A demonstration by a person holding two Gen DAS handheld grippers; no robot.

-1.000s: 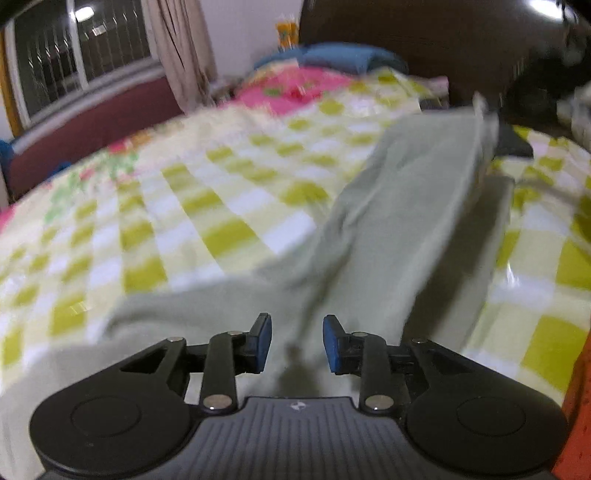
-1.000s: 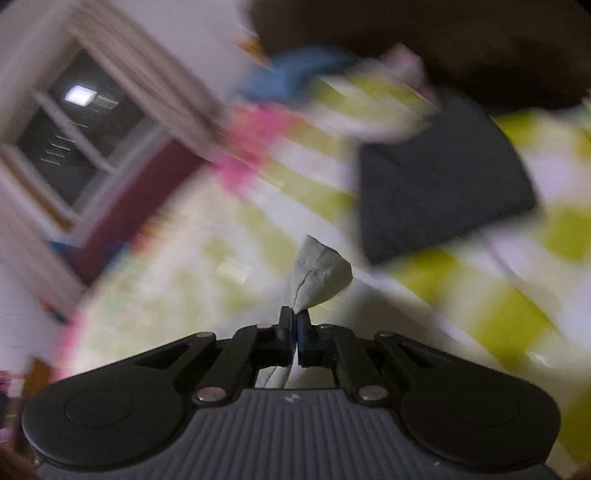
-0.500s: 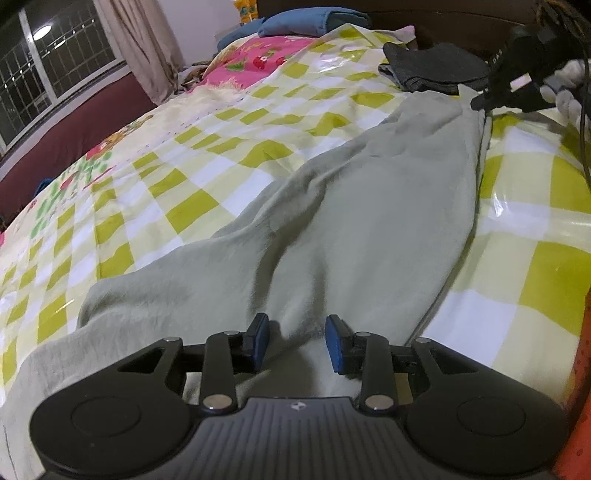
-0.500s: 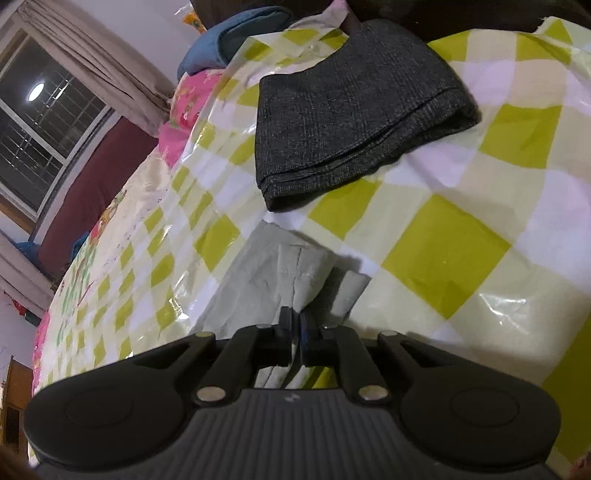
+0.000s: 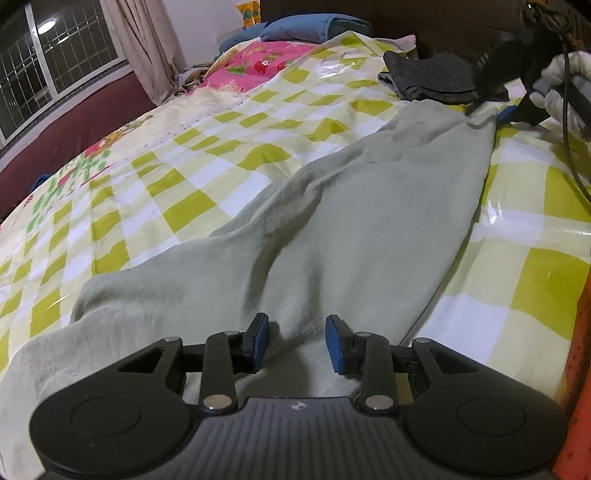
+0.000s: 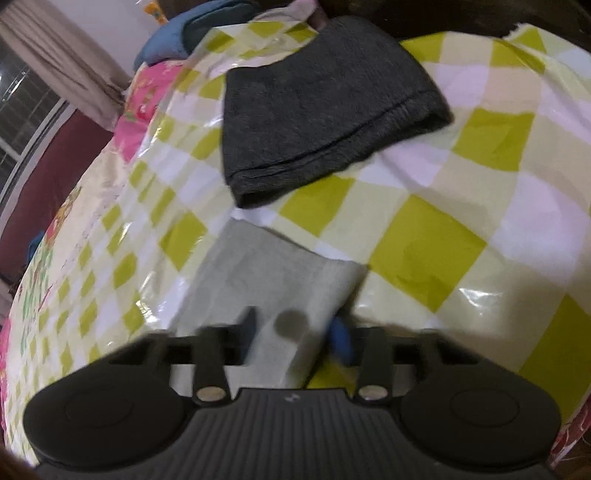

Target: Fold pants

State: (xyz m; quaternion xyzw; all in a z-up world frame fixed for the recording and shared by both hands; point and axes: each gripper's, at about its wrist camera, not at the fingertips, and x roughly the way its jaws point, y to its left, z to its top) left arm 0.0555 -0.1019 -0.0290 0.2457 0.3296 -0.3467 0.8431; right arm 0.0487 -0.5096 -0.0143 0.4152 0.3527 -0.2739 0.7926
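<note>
Pale grey-green pants [image 5: 332, 229] lie spread on the checked bed cover, one leg running away to the far right. My left gripper [image 5: 295, 341] is open, low over the near end of the pants. The leg's far end [image 6: 273, 280] lies flat in the right wrist view. My right gripper [image 6: 295, 332] is open over that end, blurred; it also shows far off in the left wrist view [image 5: 480, 107], touching the leg end.
A folded dark grey garment [image 6: 317, 125] lies just beyond the leg end, also seen in the left wrist view [image 5: 432, 77]. Blue pillows [image 5: 314, 31] and a pink patterned sheet [image 5: 258, 66] are at the bed's head. A window and curtain stand at the left.
My right gripper carried the leg end down onto the bed and opened, letting it go. The pants now lie flat. My left gripper stayed open and barely moved.
</note>
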